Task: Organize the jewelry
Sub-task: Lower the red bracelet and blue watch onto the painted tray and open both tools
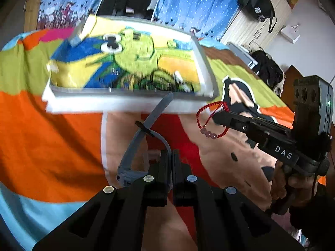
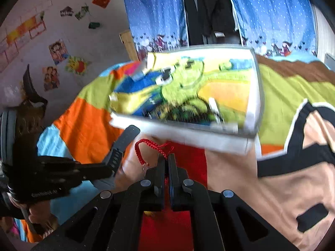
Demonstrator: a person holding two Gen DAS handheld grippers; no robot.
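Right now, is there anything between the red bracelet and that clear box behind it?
Nothing solid: in the left wrist view the red bracelet hangs just before the clear box; only bedspread shows beneath.

Each camera is sitting on its own gripper, looking forward and downward along the two fingers. The left wrist view is facing a clear tray (image 1: 207,71) on a cartoon bedspread (image 1: 52,146), close by. The right wrist view is facing the same tray (image 2: 256,96) from the right. Both views are sharing the tray, bedspread (image 2: 293,188) and blue curtains (image 1: 199,4).
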